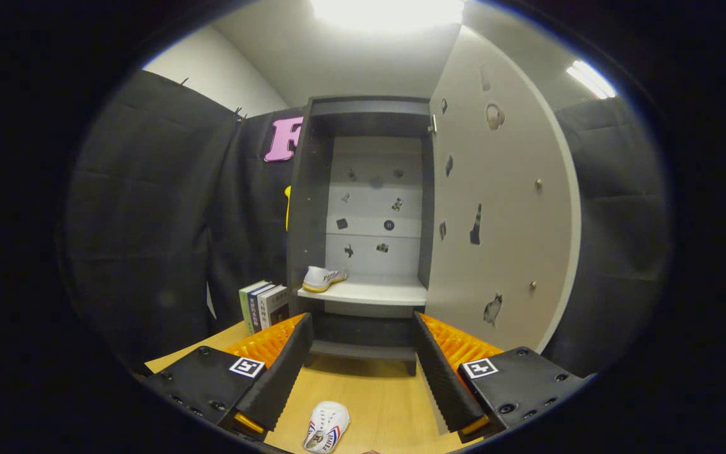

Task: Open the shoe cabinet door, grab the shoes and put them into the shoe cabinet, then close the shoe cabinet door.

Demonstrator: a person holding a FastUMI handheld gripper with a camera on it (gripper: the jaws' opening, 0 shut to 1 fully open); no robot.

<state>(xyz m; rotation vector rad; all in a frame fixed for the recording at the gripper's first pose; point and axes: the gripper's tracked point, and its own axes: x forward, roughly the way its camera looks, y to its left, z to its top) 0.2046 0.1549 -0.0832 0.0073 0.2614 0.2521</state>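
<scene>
Bright ceiling light (388,12) glare; fisheye warp, dim edges.

The shoe cabinet (363,227) is standing at the far edge of the table (388,397), its door (501,214) swinging open to the right. One shoe (323,278) is sitting at the left end of the shelf (369,292) inside. A second shoe (326,427) is lying on the table's near edge, between the spread fingers of the gripper (363,372). Books (264,304) are standing just left of the cabinet.
</scene>
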